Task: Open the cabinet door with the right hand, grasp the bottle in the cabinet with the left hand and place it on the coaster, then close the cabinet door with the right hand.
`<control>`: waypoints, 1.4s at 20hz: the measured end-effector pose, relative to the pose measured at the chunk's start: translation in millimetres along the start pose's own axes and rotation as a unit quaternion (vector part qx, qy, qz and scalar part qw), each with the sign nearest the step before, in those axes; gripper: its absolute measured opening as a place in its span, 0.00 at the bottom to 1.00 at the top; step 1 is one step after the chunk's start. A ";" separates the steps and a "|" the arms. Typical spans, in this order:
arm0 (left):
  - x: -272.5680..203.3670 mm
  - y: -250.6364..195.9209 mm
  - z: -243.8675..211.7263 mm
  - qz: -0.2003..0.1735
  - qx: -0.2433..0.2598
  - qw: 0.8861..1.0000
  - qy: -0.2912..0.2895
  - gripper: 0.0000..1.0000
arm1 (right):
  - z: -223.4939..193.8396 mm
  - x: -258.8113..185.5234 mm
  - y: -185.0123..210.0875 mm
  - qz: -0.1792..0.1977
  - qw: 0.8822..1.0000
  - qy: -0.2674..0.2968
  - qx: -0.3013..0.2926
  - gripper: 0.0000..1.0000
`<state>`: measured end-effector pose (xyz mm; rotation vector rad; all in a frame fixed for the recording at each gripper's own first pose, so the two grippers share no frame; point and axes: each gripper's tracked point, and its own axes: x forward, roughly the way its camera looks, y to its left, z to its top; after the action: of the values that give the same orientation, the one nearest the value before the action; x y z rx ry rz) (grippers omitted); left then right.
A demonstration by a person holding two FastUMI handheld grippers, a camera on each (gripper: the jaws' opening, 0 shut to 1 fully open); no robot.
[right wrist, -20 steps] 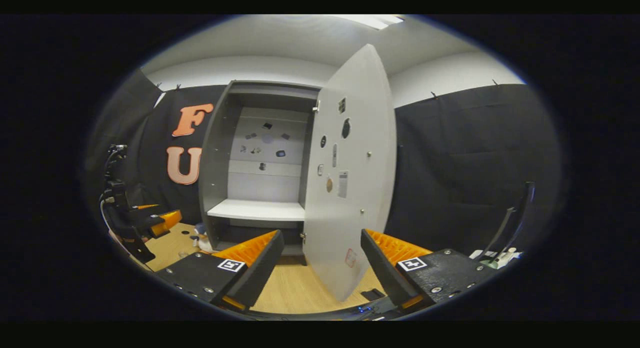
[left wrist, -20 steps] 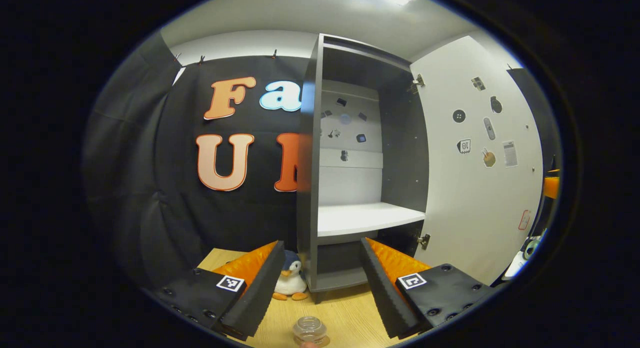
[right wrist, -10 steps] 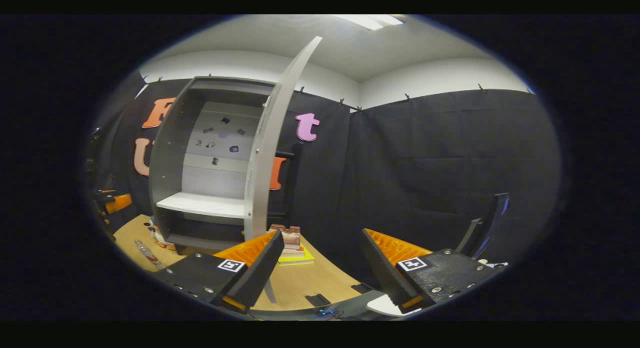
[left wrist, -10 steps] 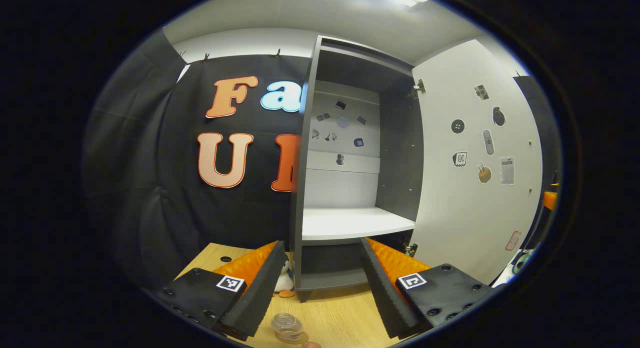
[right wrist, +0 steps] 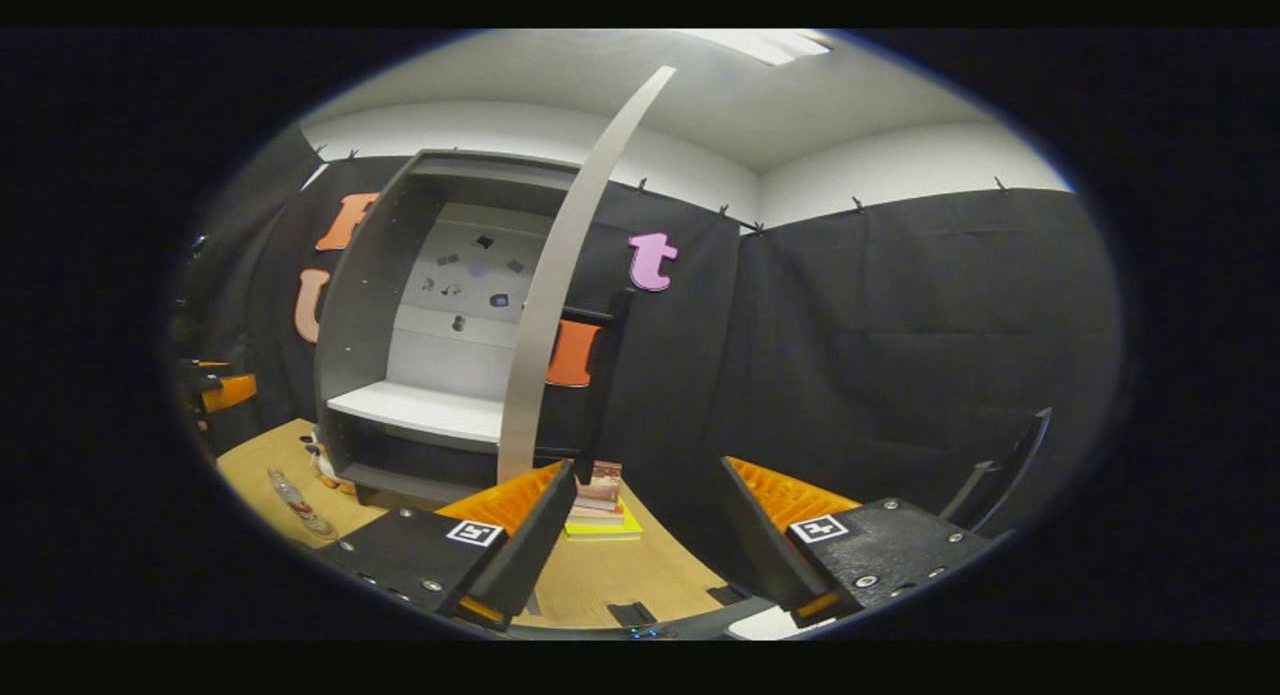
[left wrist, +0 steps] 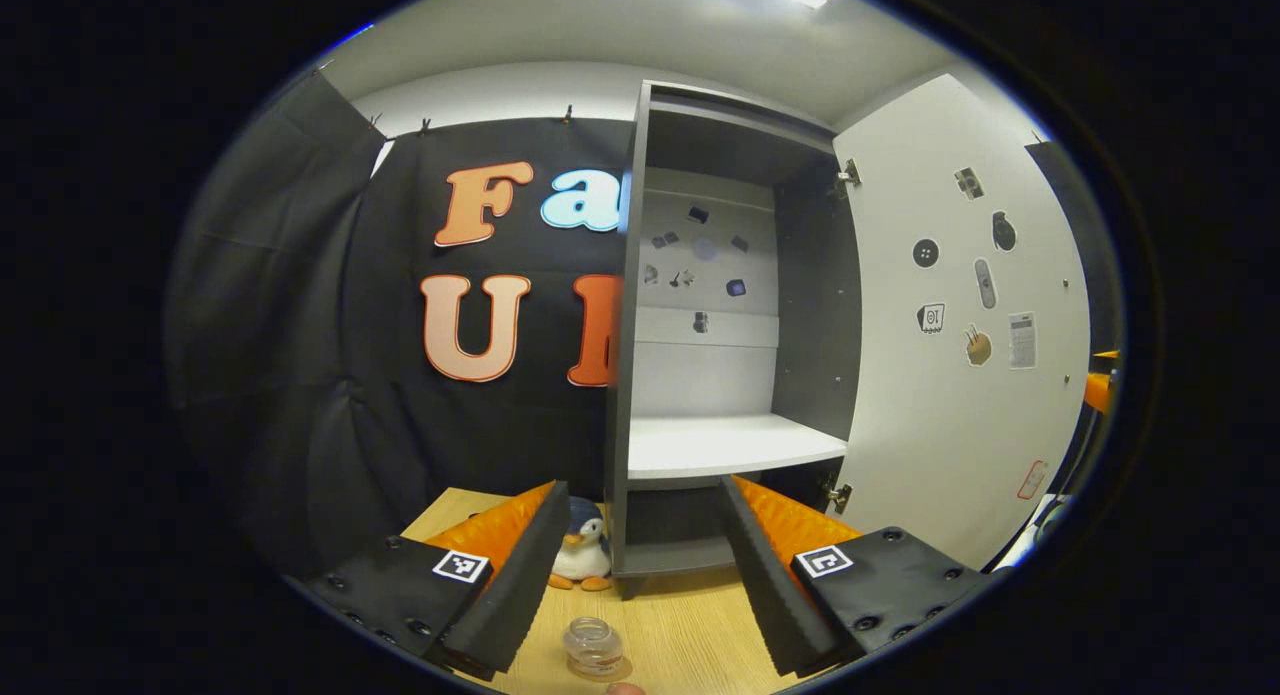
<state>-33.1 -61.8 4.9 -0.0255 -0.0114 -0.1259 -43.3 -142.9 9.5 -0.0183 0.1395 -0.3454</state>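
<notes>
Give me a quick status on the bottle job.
Both hand-held grippers open, left, right. Bottle out on the table, released. Cabinet door still wide open, nothing blocking it.

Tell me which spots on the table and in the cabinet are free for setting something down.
The white shelf in the cabinet is bare. On the table, the wood right of the bottle is free. It's crowded by the penguin toy and by the stacked books.

Toy: a small plush penguin (left wrist: 581, 553) with orange feet, standing on the bench just beside the cabinet's left foot.
Books: a low stack of books (right wrist: 601, 503), yellow one lowest.
Bench: light wooden bench (left wrist: 690, 630).
</notes>
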 end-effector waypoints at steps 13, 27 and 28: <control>-7.2 47.7 0.9 0.024 -0.010 1.000 -0.001 0.96 | 16.1 -12.3 101.5 0.100 0.992 0.005 0.077 0.81; 43.7 110.2 5.1 0.016 0.005 1.000 -0.013 0.96 | 46.6 31.4 271.4 0.189 0.976 -0.002 0.108 0.94; 45.1 114.5 5.2 0.017 0.004 1.000 -0.014 0.96 | 48.7 37.3 283.3 0.194 0.975 -0.001 0.111 0.94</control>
<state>26.0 46.2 7.8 -0.0186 -0.0405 -0.0921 93.4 110.7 41.0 0.2266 0.0981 0.0304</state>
